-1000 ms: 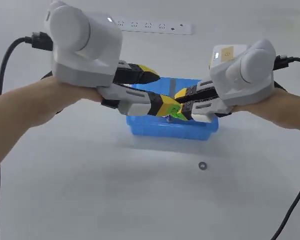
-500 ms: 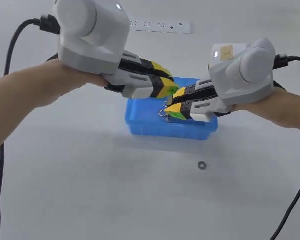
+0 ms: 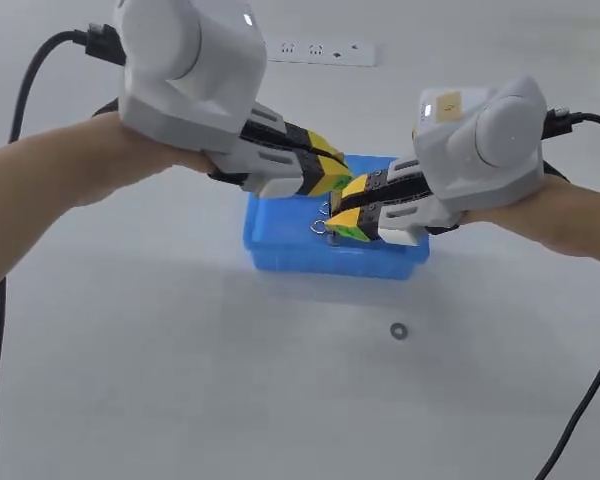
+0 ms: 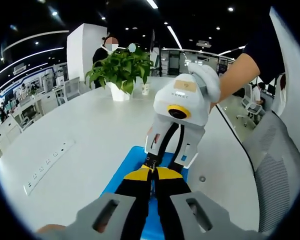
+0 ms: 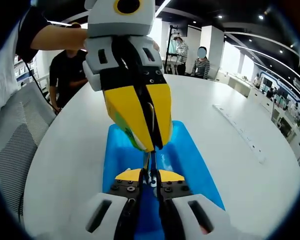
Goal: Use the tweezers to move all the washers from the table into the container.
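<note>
Blue container (image 3: 280,252) sits mid-table (image 3: 160,380); both grippers meet tip to tip above it and hide most of its inside, so its contents cannot be told. Right gripper (image 3: 334,222) is clamped on the thin metal tweezers (image 5: 150,167). Left gripper (image 3: 338,172) has its jaws pressed together just beyond. One washer (image 3: 399,331) lies on the table, near-right of the container and apart from it.

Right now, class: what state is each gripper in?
Yellow-tipped left gripper: closed, nothing seen in it.
Yellow-tipped right gripper: closed on the thin metal tweezers.
</note>
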### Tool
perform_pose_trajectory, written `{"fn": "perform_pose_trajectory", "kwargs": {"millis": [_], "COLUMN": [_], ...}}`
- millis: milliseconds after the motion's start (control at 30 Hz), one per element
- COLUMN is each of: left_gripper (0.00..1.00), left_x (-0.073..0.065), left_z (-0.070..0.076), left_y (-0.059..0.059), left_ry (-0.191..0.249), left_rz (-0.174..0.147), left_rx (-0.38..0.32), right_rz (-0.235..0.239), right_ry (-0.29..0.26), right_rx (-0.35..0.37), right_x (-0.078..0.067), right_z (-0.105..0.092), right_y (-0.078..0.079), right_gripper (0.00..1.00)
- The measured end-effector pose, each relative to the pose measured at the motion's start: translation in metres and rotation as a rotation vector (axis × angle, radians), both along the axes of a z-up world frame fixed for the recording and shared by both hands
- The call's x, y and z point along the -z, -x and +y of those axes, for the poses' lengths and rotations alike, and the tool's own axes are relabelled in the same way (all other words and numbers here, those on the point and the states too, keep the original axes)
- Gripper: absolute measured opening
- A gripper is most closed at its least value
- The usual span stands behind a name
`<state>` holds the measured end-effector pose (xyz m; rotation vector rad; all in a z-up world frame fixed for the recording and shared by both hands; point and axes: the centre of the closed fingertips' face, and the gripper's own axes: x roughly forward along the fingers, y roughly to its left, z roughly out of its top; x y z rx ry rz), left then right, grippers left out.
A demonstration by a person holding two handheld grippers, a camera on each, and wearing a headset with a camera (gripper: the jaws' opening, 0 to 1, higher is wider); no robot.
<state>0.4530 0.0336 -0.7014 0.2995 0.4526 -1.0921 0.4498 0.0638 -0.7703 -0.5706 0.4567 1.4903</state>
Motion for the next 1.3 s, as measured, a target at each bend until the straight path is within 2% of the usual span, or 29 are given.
{"fn": "perform_pose_trajectory", "kwargs": {"millis": [133, 233, 300, 400, 500, 633, 667, 767, 833, 933, 1000, 1167, 1300], "left_gripper": [0.06, 0.06, 0.06, 0.06, 0.06, 0.06, 0.06, 0.06, 0.06, 0.06, 0.06, 0.06, 0.06], "left_x": [-0.003, -0.010, -0.015, -0.018, -0.026, -0.036, -0.040, -0.048, -0.054, -0.065, -0.067, -0.066, -0.065], "left_z": [-0.003, -0.001, -0.002, 0.002, 0.002, 0.002, 0.002, 0.004, 0.002, -0.003, -0.005, -0.018, -0.026], "left_y": [0.003, -0.001, -0.003, -0.009, -0.010, -0.009, -0.007, -0.004, 0.000, 0.012, 0.018, 0.038, 0.050], "left_ry": [-0.017, -0.014, -0.024, -0.036, -0.025, -0.031, -0.033, -0.036, -0.036, 0.003, 0.006, 0.003, 0.007], "left_rz": [-0.025, -0.050, -0.079, -0.098, -0.110, -0.131, -0.134, -0.153, -0.160, -0.158, -0.169, -0.167, -0.162], "left_rx": [0.012, 0.008, 0.002, -0.001, 0.005, 0.004, 0.007, 0.012, 0.015, 0.017, 0.017, 0.033, 0.045], "right_rz": [-0.005, -0.025, -0.030, -0.031, -0.048, -0.026, 0.002, -0.005, -0.014, -0.029, -0.034, -0.031, -0.013], "right_ry": [-0.002, 0.002, -0.013, -0.015, -0.010, -0.027, -0.048, -0.062, -0.066, -0.084, -0.099, -0.108, -0.114], "right_rx": [0.003, 0.011, 0.024, 0.038, 0.044, 0.050, 0.058, 0.073, 0.082, 0.109, 0.127, 0.143, 0.167], "right_x": [-0.002, -0.005, -0.010, -0.015, -0.019, -0.028, -0.033, -0.043, -0.048, -0.057, -0.063, -0.067, -0.067], "right_z": [0.000, -0.001, -0.001, -0.003, -0.006, -0.011, -0.011, -0.016, -0.020, -0.027, -0.033, -0.051, -0.067], "right_y": [0.001, -0.001, -0.002, -0.003, -0.004, 0.001, 0.004, 0.005, 0.009, 0.015, 0.021, 0.042, 0.055], "right_gripper": [0.12, 0.14, 0.16, 0.21, 0.21, 0.27, 0.29, 0.33, 0.37, 0.45, 0.52, 0.56, 0.63]}}
